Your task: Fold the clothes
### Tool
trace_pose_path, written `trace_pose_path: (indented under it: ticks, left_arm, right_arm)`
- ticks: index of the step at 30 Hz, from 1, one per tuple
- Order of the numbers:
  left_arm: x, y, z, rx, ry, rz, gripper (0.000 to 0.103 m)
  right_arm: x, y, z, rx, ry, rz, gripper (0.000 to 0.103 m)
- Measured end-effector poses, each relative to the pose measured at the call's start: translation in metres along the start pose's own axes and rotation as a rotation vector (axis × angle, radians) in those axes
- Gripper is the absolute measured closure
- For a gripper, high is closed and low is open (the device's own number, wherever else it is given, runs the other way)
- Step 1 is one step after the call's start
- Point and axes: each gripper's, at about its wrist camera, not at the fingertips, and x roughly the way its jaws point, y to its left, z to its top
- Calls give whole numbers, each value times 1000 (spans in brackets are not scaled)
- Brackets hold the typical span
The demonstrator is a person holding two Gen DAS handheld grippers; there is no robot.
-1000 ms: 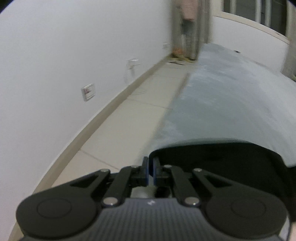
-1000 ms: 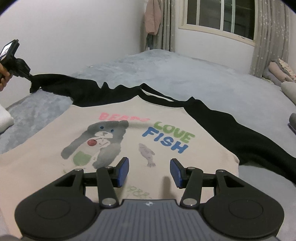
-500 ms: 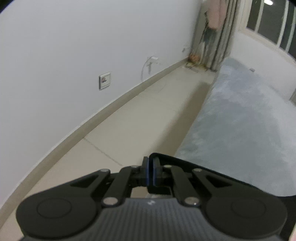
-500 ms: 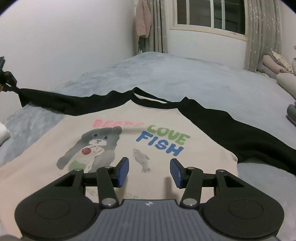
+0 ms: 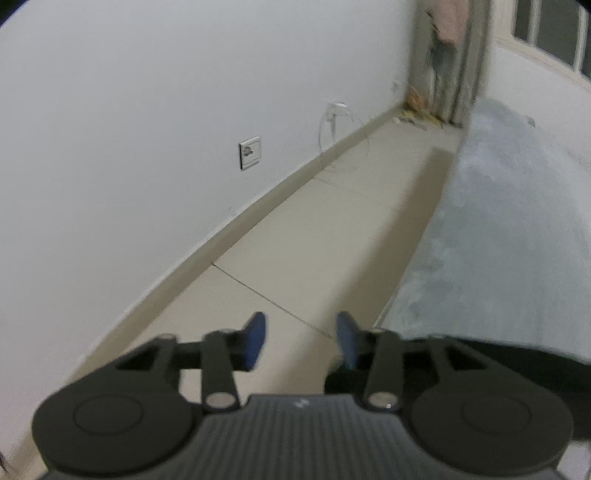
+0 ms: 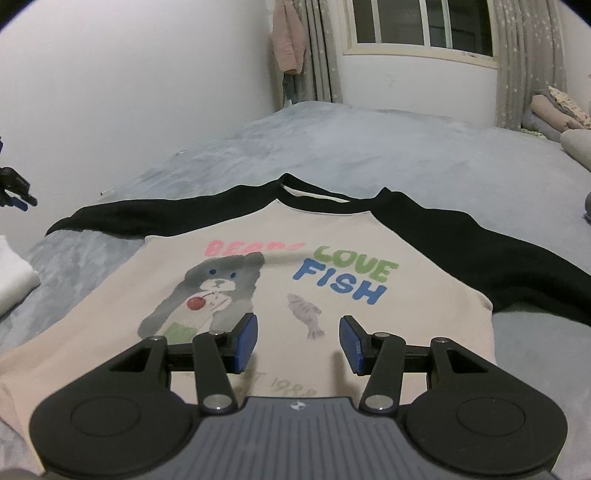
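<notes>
Just beyond the right gripper [image 6: 298, 341], the cream shirt [image 6: 332, 295] lay flat on the grey bed [image 6: 369, 147], black sleeves spread left and right. Right jaws stood partly open, empty, angled down over the hem. Left gripper [image 5: 301, 341] pointed down past the bed edge at the floor [image 5: 314, 240]; jaws were opening, nothing between them, black sleeve [image 5: 517, 362] just right of them. Only the right wrist view showed the print and, far back, the window [image 6: 421, 26].
</notes>
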Motion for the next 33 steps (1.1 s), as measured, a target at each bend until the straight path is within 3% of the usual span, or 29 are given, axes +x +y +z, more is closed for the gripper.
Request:
trace_pose_path:
  ticks: [4,8,11,13,19,25,29,31,32,33]
  left_arm:
    - [-54,-29,-19,19,-66,-159,59]
    - [-121,-86,-83,155,-117,-338,49]
    - [-147,-124,-151,254,-53,-481,48]
    - [-153,-141,-194,298,11,-537,48]
    - [-155,-163,-289,399,173,-629,49]
    - [-153,-160,-310,359,209,-661,49]
    - [-150,-168,-315,356,226,-694,49]
    - [-153,-168,-317,360,217,-699,53]
    - [-153,-168,-318,354,214,-695,56]
    - [-152,-169,-320,349,212,-692,74]
  right_arm:
    - [-7,-1,-2,-3,-3,-15,53]
    - [-15,-7,-3,34,-2,-23,53]
    - [-31,-14,-9,74,-5,-36,53]
    - [-45,-23,-14,129,3,-56,53]
    - [-110,-43,-59,277,26,-78,53]
    - [-154,-50,-98,385,56,-105,53]
    - [-153,-54,-112,429,134,-45,53]
    - [-154,-48,-112,401,140,-53,55]
    - [-154,-46,-113,386,145,-61,62]
    - [-154,-44,-114,372,150,-69,68]
